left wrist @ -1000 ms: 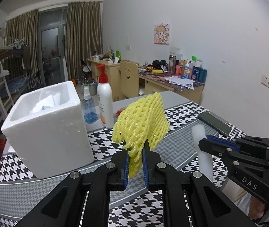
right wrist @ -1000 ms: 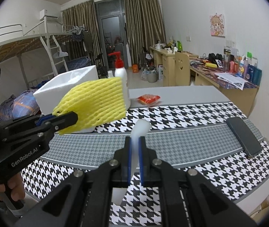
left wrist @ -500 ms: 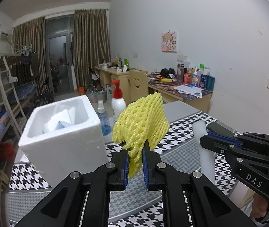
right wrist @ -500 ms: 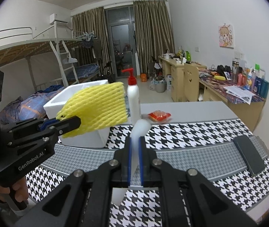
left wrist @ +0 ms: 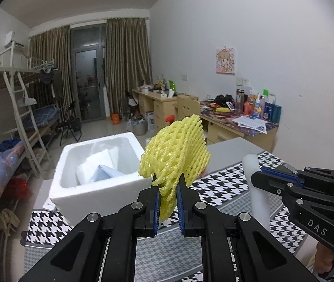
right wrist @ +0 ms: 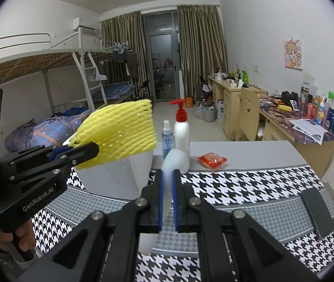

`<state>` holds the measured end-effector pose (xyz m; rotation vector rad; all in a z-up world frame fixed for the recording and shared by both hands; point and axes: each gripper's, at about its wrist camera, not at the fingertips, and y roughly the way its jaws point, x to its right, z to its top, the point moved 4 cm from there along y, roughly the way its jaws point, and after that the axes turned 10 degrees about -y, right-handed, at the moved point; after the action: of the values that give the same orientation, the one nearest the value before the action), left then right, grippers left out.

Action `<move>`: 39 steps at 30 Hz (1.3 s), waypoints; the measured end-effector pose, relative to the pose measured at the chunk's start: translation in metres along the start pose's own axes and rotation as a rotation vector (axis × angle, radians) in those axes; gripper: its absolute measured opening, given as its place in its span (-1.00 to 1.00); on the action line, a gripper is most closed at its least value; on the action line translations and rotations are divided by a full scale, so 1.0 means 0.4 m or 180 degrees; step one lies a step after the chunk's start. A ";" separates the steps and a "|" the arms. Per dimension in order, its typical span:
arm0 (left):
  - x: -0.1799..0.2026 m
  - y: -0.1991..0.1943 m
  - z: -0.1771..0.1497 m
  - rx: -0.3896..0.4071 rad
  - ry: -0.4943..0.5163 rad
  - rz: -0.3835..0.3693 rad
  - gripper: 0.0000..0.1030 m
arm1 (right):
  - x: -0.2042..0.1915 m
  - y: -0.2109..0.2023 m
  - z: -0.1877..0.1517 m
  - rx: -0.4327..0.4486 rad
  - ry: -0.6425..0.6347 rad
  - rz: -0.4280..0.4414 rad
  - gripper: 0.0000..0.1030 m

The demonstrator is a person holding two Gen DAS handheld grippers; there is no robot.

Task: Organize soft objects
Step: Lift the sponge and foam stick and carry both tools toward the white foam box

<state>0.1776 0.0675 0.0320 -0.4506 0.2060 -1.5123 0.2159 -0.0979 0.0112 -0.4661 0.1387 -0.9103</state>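
Right tongs [right wrist: 167, 188] pinch white foam strip [right wrist: 170, 162].

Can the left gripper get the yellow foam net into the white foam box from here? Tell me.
Probably yes. The left gripper grips the yellow foam net above the table, and the white foam box stands open-topped just beyond, nothing between them.

Likely a student dorm room, metal bunk bed [right wrist: 49, 70], cluttered wooden desks [right wrist: 284, 122], curtained balcony door [right wrist: 162, 65]
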 end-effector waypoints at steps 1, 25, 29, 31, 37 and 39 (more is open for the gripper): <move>-0.008 0.000 0.006 0.0011 -0.0011 0.0025 -0.74 | -0.001 0.003 0.005 0.0003 -0.0011 0.0013 -0.82; -0.128 0.035 0.101 0.0193 -0.0210 0.0526 -0.74 | -0.084 0.079 0.128 0.0073 -0.0295 0.0369 -0.82; -0.143 0.041 0.108 0.0198 -0.0236 0.0594 -0.74 | -0.102 0.091 0.147 0.0079 -0.0330 0.0411 -0.82; -0.145 0.046 0.108 0.0197 -0.0250 0.0630 -0.74 | -0.109 0.097 0.156 0.0086 -0.0343 0.0409 -0.82; -0.167 0.066 0.113 0.0172 -0.0309 0.0707 -0.74 | -0.120 0.120 0.183 0.0078 -0.0375 0.0401 -0.82; -0.177 0.074 0.115 0.0149 -0.0325 0.0724 -0.74 | -0.125 0.131 0.190 0.0069 -0.0392 0.0398 -0.82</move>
<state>0.2188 0.1446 0.0512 -0.4500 0.1365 -1.2659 0.2470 -0.0060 0.0518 -0.4866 0.0450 -0.7578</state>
